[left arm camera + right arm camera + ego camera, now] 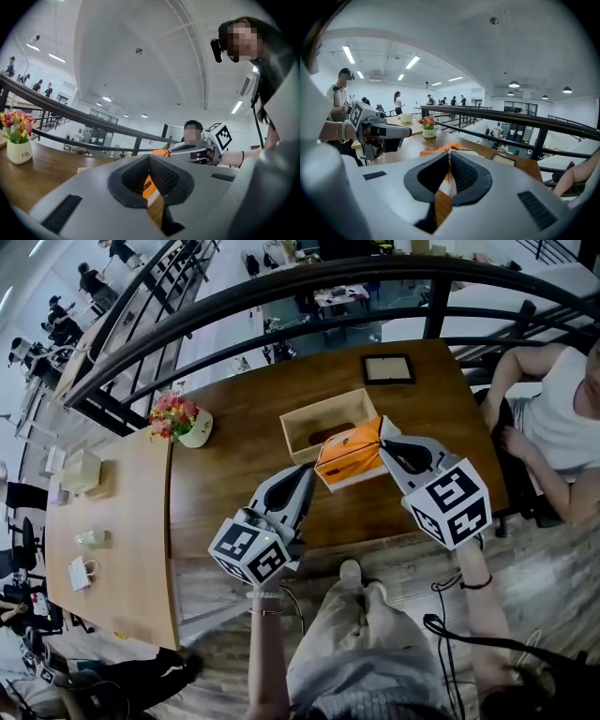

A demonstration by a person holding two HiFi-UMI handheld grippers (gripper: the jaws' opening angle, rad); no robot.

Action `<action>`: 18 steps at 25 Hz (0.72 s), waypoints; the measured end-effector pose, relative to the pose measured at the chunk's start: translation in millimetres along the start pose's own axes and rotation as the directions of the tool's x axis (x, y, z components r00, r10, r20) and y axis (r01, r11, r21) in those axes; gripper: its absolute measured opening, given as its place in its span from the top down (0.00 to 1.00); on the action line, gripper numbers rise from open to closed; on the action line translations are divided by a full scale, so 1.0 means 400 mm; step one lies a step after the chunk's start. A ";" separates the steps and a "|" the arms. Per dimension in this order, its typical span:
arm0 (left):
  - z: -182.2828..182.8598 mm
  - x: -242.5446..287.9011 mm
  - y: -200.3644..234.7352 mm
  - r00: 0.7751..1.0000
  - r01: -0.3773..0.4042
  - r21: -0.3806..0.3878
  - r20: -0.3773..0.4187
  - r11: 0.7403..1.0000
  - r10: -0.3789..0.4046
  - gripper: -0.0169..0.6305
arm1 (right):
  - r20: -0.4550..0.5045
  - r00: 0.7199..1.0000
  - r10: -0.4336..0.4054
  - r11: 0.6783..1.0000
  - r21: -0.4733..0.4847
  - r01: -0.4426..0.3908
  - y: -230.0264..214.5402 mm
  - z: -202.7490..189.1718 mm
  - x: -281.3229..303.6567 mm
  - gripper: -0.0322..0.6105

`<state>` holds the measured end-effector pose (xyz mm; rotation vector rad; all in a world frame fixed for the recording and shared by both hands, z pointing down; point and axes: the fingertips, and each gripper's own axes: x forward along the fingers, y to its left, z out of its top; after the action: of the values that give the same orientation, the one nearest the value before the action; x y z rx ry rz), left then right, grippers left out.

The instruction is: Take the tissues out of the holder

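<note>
Nearest, the left gripper [307,472] and the right gripper [382,442] point away from the person over the table [234,493]. Each one is clenched on the pack [347,457] of tissues. In the left gripper view the two jaws stand almost together, with an orange edge of the pack pinched between them. In the right gripper view the jaws are likewise nearly closed, on a thin white and orange edge of the wrapping. The left gripper has the pack's left end and the right gripper has its right end, so the pack hangs between the two tips, tilted, and lifted off the table.

The pack is out of the holder [298,432], an open wooden box that stands on the table just behind it; in the head view the pack covers the box's near right corner.

Further on, a small dark frame [387,368] lies flat near the far edge of the table. To the left, a white pot of flowers [178,420] stands at the table's edge. A person [562,418] sits at the right end. Behind all, a curved black railing [281,296] runs around the table.
</note>
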<state>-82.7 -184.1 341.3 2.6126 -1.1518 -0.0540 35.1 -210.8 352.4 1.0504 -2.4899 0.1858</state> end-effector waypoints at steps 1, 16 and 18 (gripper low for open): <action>-0.006 0.001 -0.005 1.000 0.002 -0.005 -0.004 1.000 -0.002 0.96 | -0.006 1.000 0.000 1.000 -0.003 0.000 0.001 -0.008 -0.004 0.91; -0.196 0.049 -0.101 0.993 0.029 -0.042 -0.116 0.999 -0.034 0.96 | -0.034 0.999 -0.011 0.999 0.032 0.012 -0.025 -0.192 0.005 0.91; -0.218 0.050 -0.113 0.991 0.032 -0.046 -0.127 0.998 -0.038 0.96 | -0.018 1.000 -0.011 0.999 0.048 0.012 -0.031 -0.206 -0.002 0.91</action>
<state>-23.6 -148.5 414.3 2.5564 -1.0490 0.0793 72.0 -195.8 425.6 1.0779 -2.4745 0.2509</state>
